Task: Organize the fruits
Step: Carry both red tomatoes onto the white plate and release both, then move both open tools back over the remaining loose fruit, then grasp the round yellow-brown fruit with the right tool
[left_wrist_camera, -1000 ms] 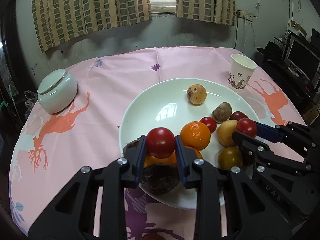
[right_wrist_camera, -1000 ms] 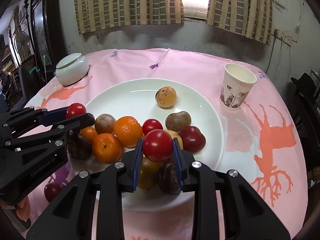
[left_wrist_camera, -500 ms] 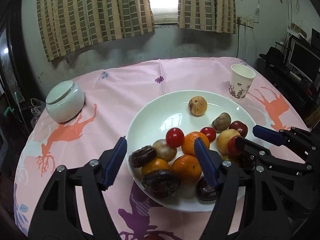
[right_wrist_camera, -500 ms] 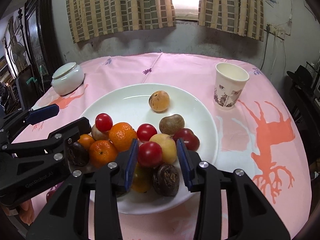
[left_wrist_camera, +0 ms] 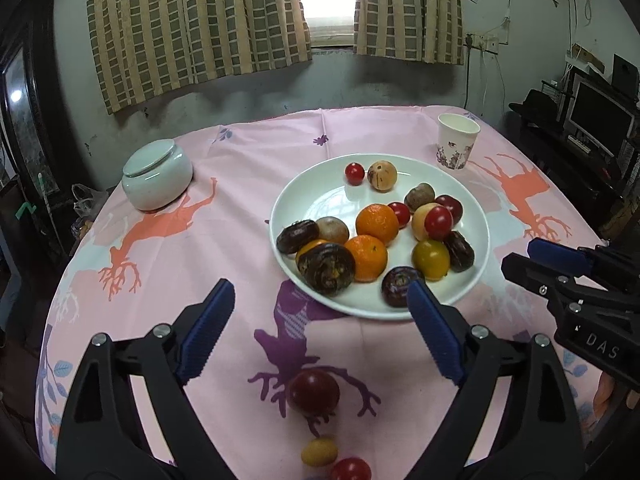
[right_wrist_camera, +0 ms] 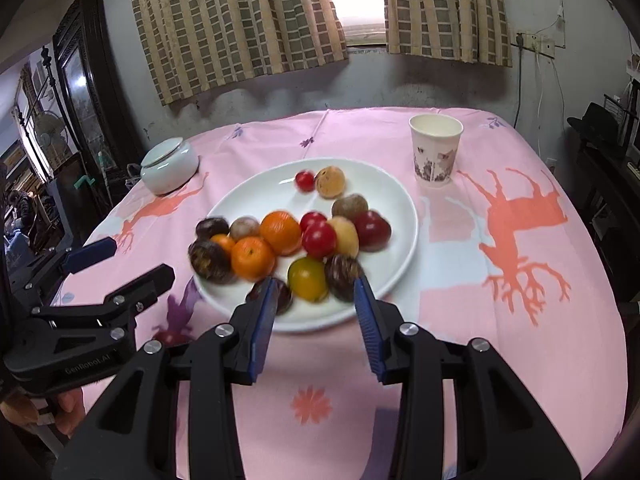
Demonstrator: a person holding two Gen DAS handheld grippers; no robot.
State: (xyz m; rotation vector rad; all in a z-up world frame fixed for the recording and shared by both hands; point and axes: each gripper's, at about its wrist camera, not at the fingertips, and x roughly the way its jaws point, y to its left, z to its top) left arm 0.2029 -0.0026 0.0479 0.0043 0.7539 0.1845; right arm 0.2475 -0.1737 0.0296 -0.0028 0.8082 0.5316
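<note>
A white plate (left_wrist_camera: 320, 200) holds oranges (left_wrist_camera: 377, 222), dark passion fruits (left_wrist_camera: 326, 268), a tan fruit (left_wrist_camera: 382, 176) and red tomatoes (left_wrist_camera: 438, 222). One tomato (left_wrist_camera: 355, 173) lies beside the tan fruit. My left gripper (left_wrist_camera: 320, 296) hangs before the plate's near rim, jaws wide and still opening, nothing between them. My right gripper (right_wrist_camera: 314, 284) hovers over the plate's (right_wrist_camera: 260, 192) near edge, jaws opening a little, nothing held. On the cloth in front lie a dark red fruit (left_wrist_camera: 314, 392), a small yellow fruit (left_wrist_camera: 319, 452) and a tomato (left_wrist_camera: 350, 470).
A white lidded jar (left_wrist_camera: 157, 174) stands at the left of the pink tablecloth, a paper cup (left_wrist_camera: 457, 147) at the far right. The right gripper (left_wrist_camera: 560, 264) shows at the right edge of the left wrist view. A monitor and shelves stand beyond the table's right side.
Both grippers let go of their tomatoes, opened, and drew back from the plate. The left one's tomato rolled to the far side, beside the tan fruit; the right one's rests on the fruit pile.
</note>
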